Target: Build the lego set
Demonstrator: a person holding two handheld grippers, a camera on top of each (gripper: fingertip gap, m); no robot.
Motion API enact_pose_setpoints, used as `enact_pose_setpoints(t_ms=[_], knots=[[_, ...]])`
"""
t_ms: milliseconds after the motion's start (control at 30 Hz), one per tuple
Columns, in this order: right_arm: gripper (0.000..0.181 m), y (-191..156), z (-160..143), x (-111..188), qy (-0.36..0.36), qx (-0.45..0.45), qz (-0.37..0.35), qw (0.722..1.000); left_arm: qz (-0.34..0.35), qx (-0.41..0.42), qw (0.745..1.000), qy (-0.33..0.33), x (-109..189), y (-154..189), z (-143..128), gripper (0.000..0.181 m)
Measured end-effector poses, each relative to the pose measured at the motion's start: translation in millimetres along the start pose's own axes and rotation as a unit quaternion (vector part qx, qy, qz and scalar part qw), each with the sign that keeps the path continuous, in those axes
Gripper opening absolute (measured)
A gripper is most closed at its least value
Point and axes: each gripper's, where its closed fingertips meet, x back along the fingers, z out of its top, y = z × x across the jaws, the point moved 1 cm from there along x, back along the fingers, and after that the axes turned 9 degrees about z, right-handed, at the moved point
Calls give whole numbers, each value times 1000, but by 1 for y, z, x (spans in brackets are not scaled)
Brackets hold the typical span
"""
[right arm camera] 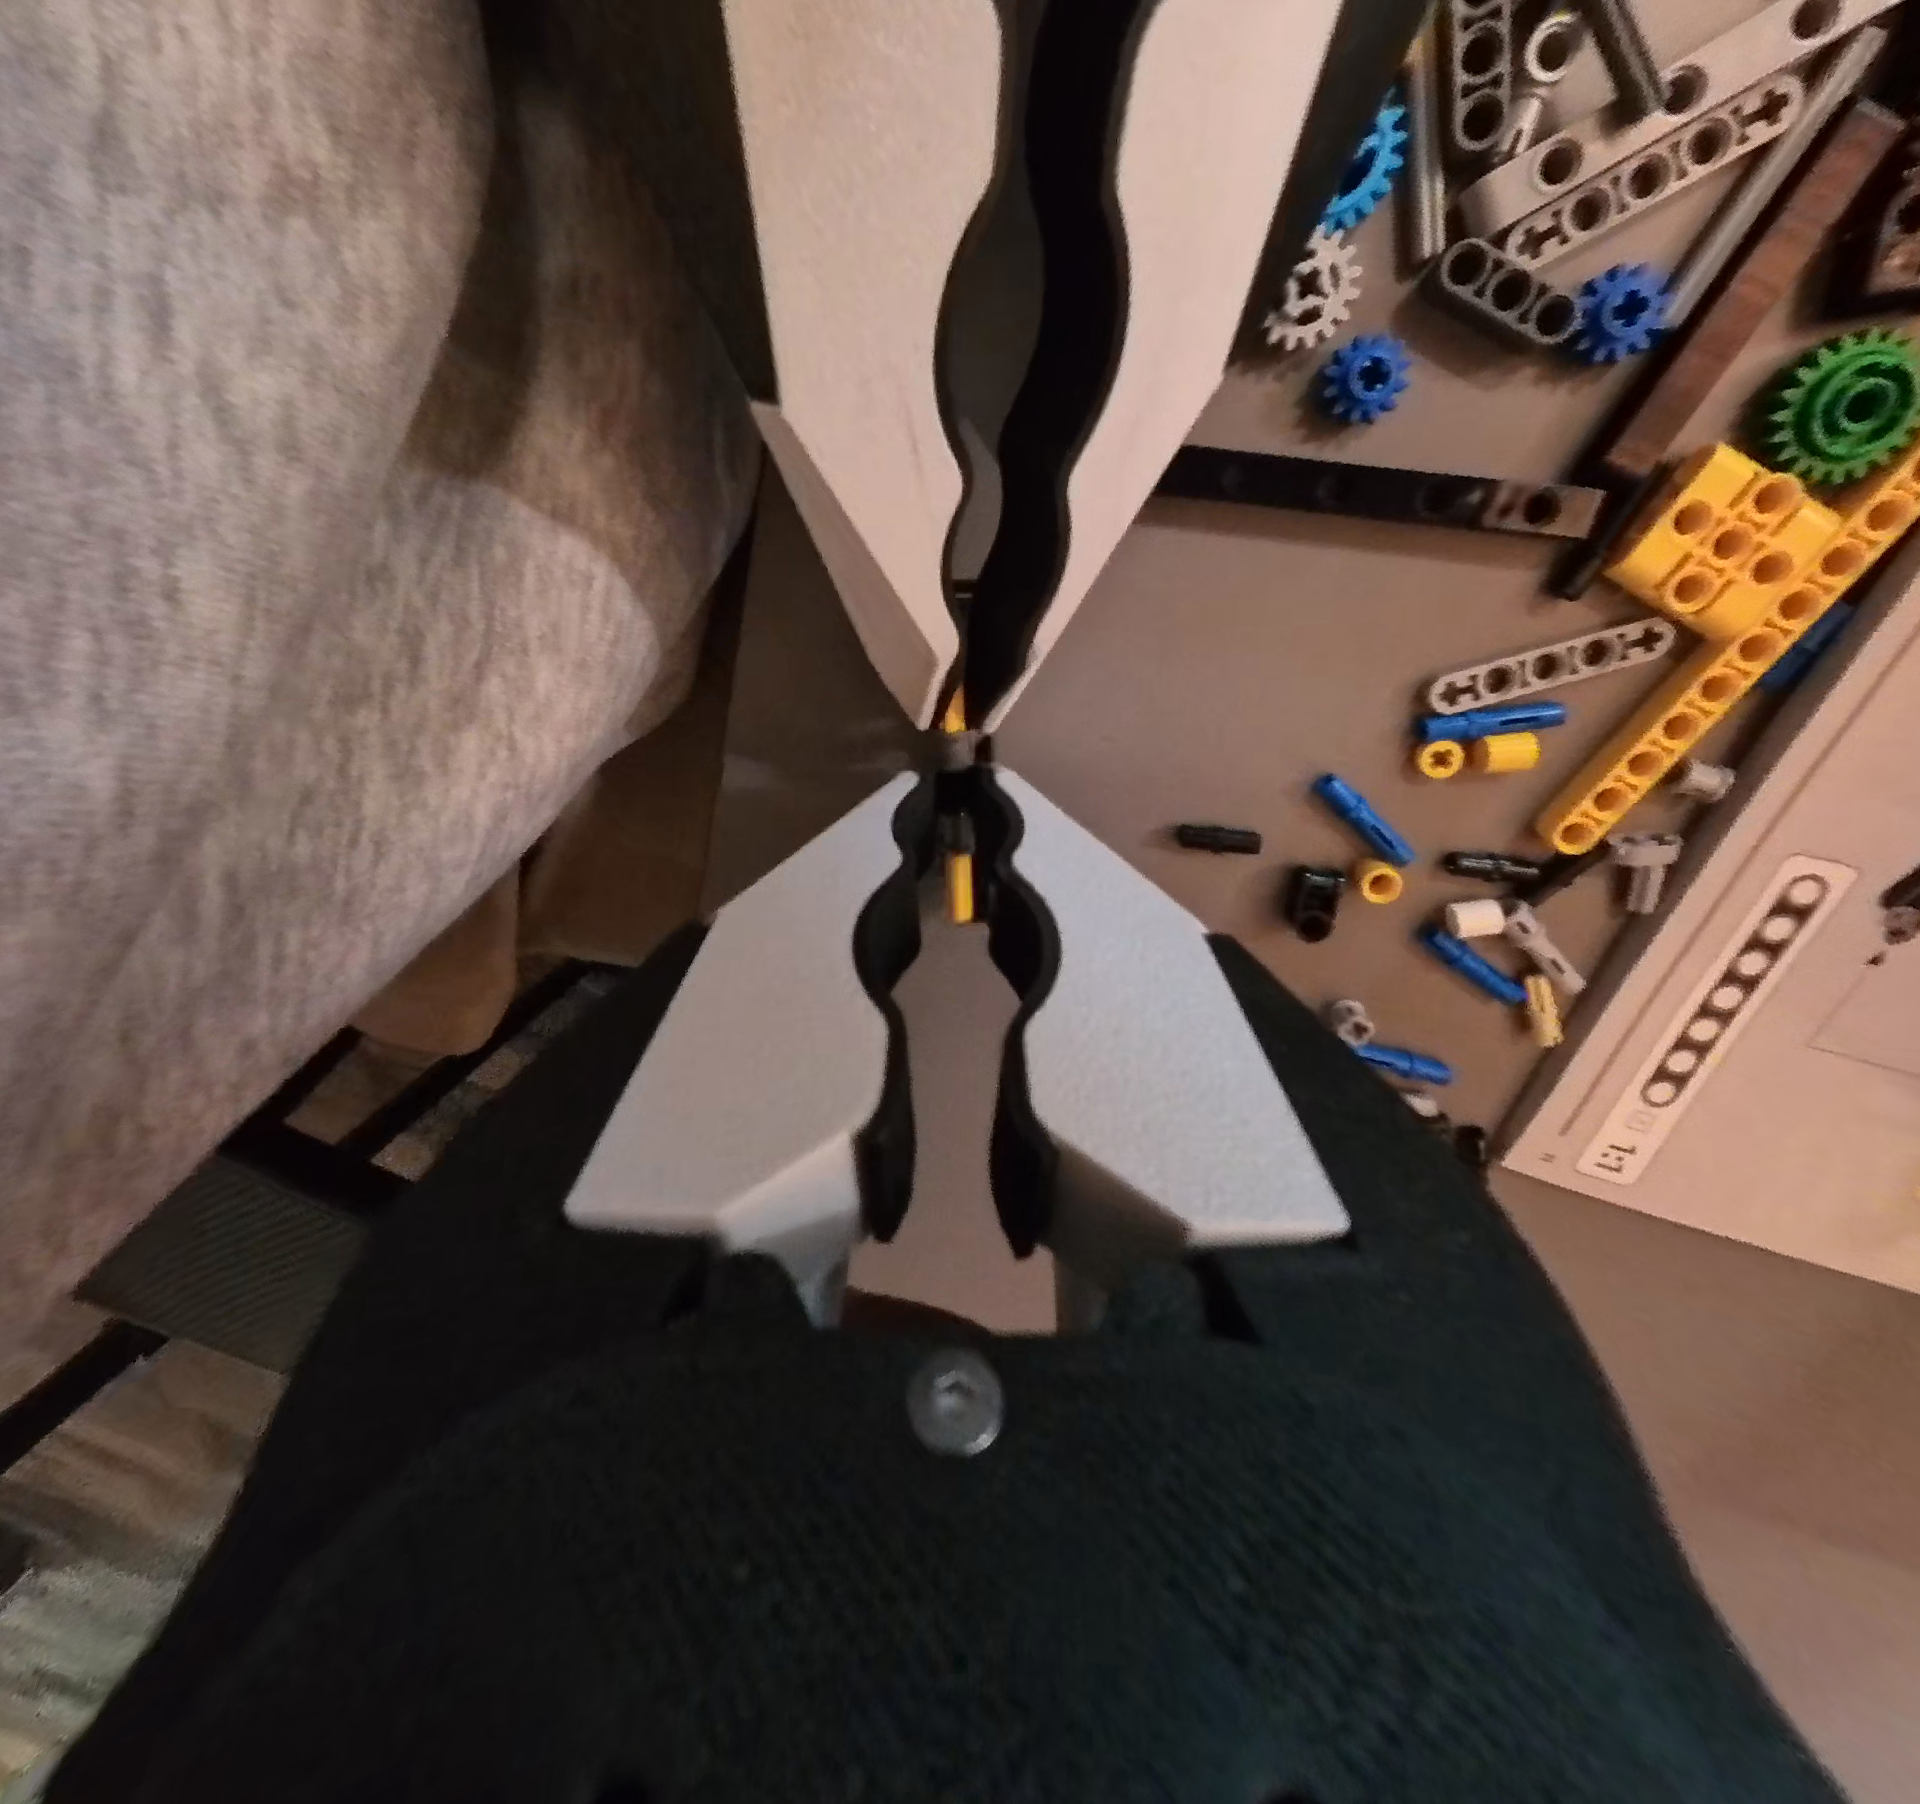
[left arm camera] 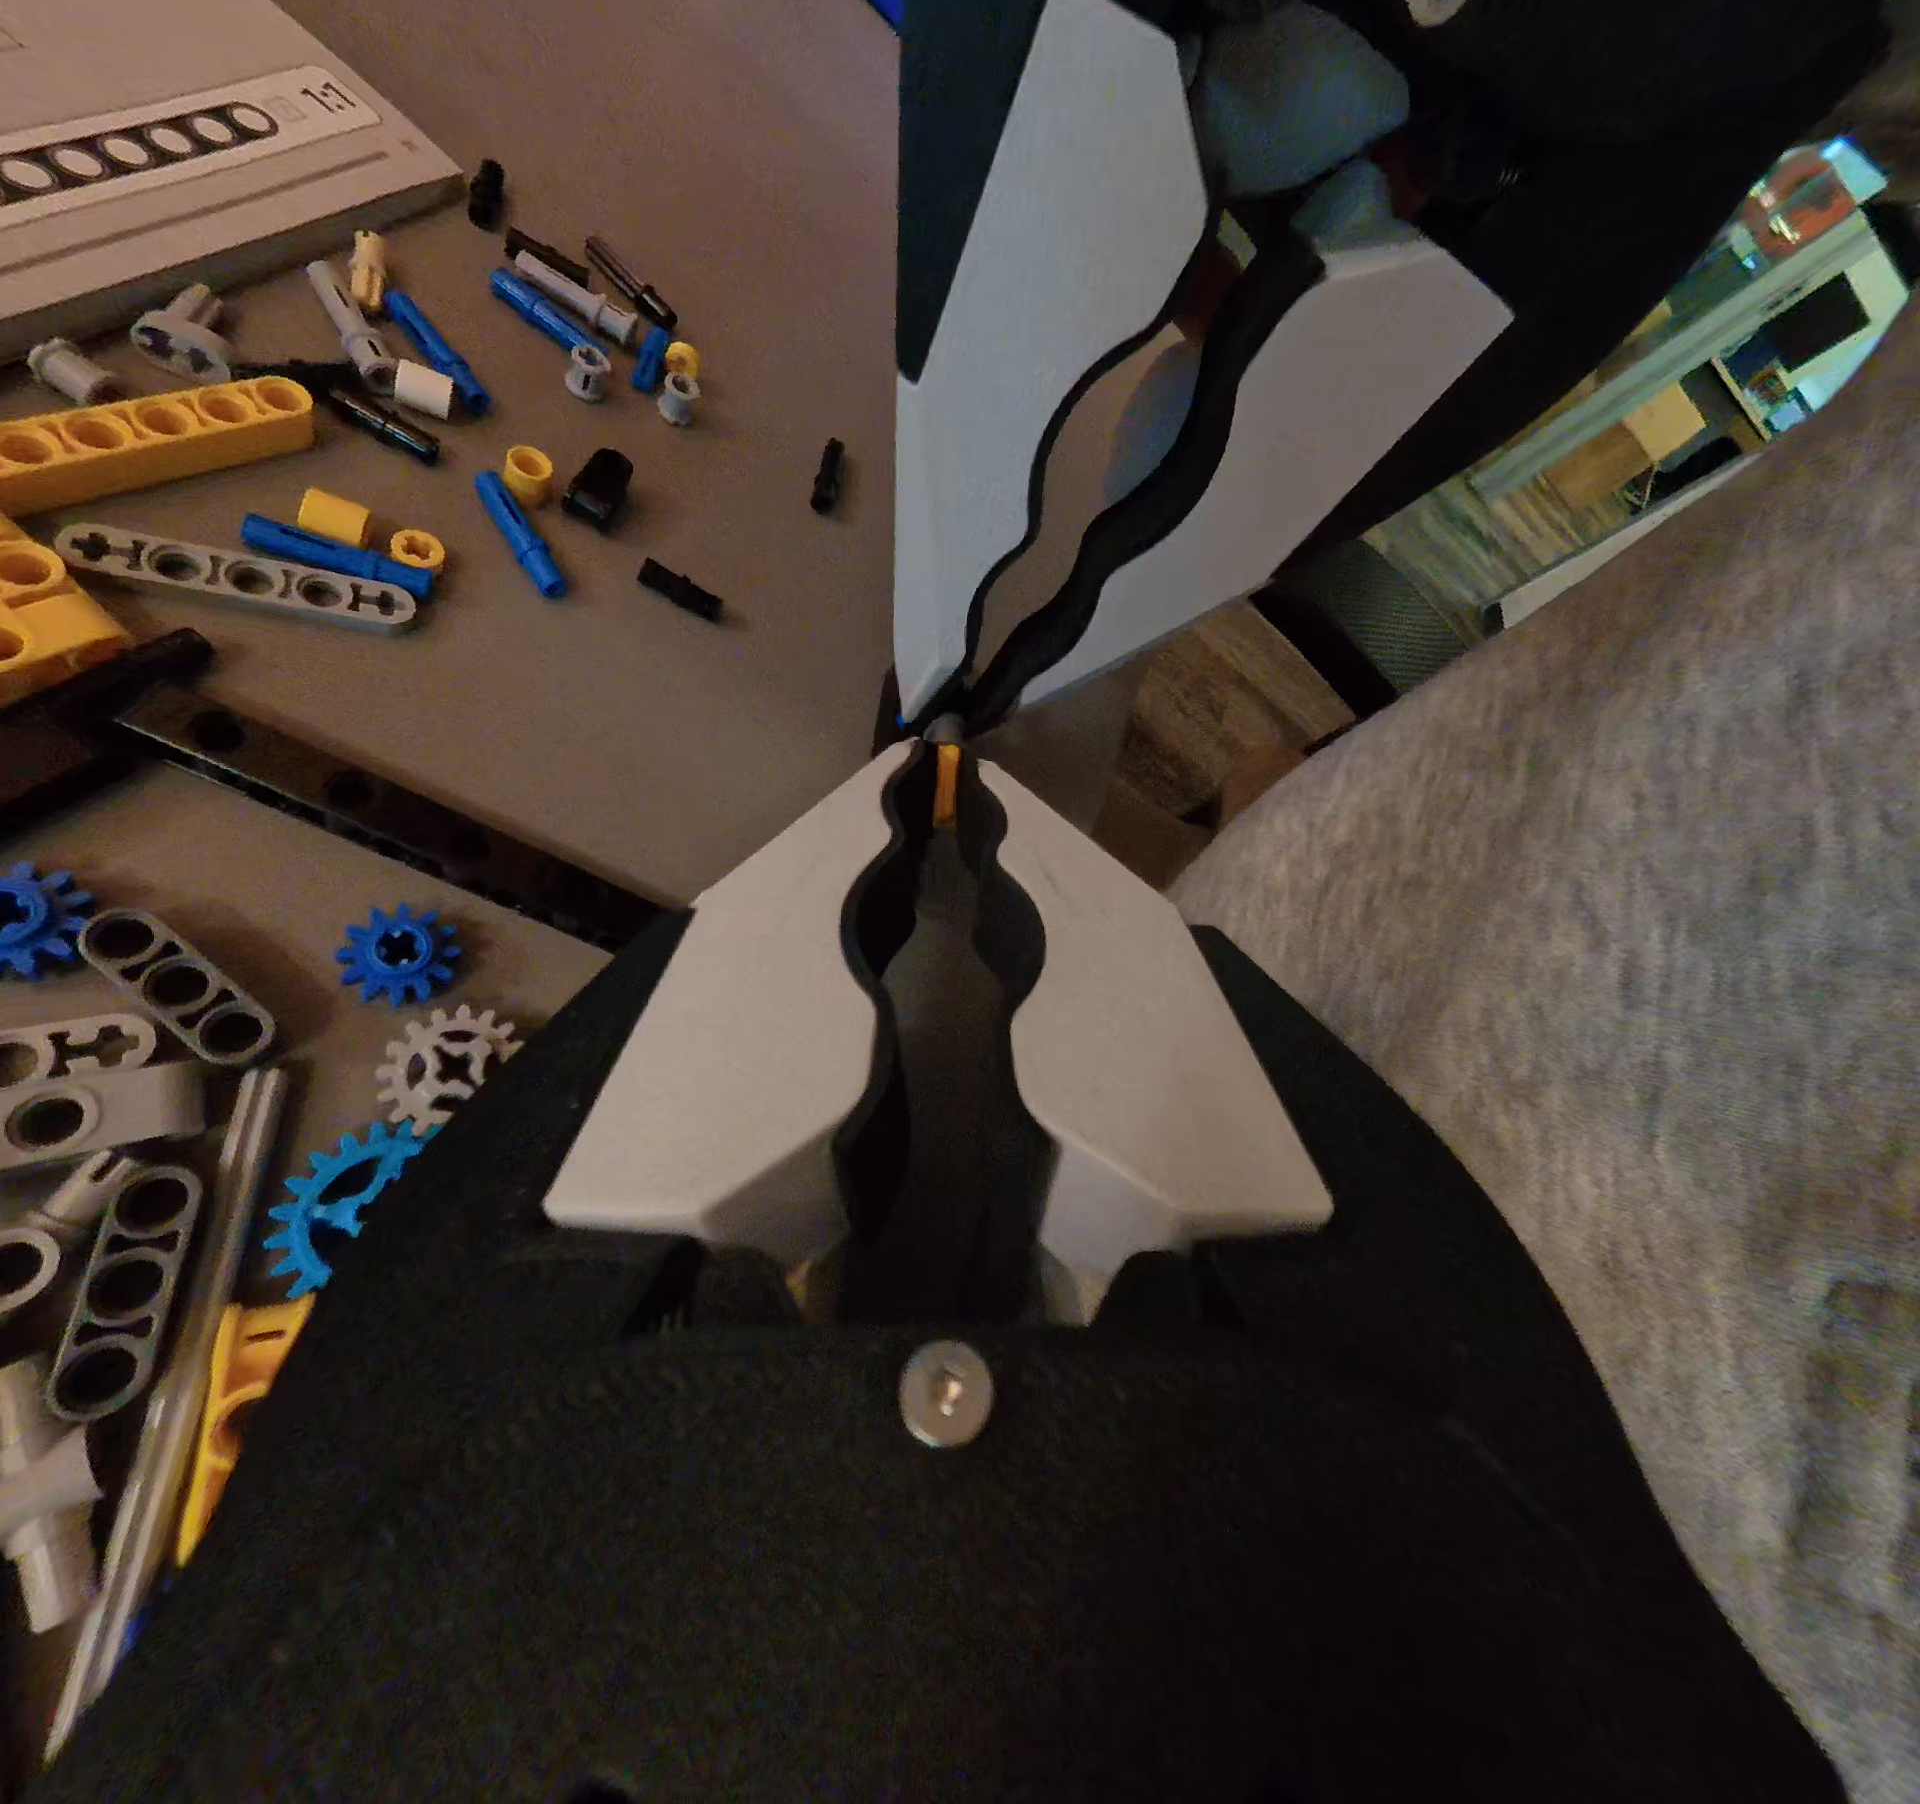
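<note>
My left gripper [left arm camera: 940, 762] and right gripper [right arm camera: 961, 793] meet tip to tip in the air beside the table edge. The left one is shut on a small yellow pin [left arm camera: 945, 790]. The right one is shut on a small yellow and black piece [right arm camera: 962, 884]. A tiny grey part [right arm camera: 961, 744] sits between the two sets of tips, where the pieces join. In the left wrist view the right gripper [left arm camera: 951, 705] comes in from above. In the right wrist view the left gripper [right arm camera: 961, 700] does the same. The joint itself is mostly hidden by the pads.
Loose parts lie on the brown table: a yellow beam [left arm camera: 156, 435], blue pins [left arm camera: 520, 533], a blue gear [left arm camera: 398, 954], a grey gear [left arm camera: 447, 1063], a long black beam [left arm camera: 364, 798]. A yellow assembly [right arm camera: 1745, 549], a green gear [right arm camera: 1860, 404] and an instruction booklet [right arm camera: 1745, 1027] lie farther off. Grey clothing [left arm camera: 1558, 1027] is close by.
</note>
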Motion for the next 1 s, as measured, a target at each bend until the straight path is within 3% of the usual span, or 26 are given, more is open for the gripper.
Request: enact_pose_setpoints(t_ms=[500,767,1000], knots=[[5,-2,7,-1,25,-27,9,999,-13,32,999,5,11,-3,-2,3],[5,-2,6,0,11,-38,22,999,5,24,1000,-4,14,-9,-6,12],[5,-2,6,0,-11,-37,16,999,22,6,1000,-15,11,-11,-10,6]])
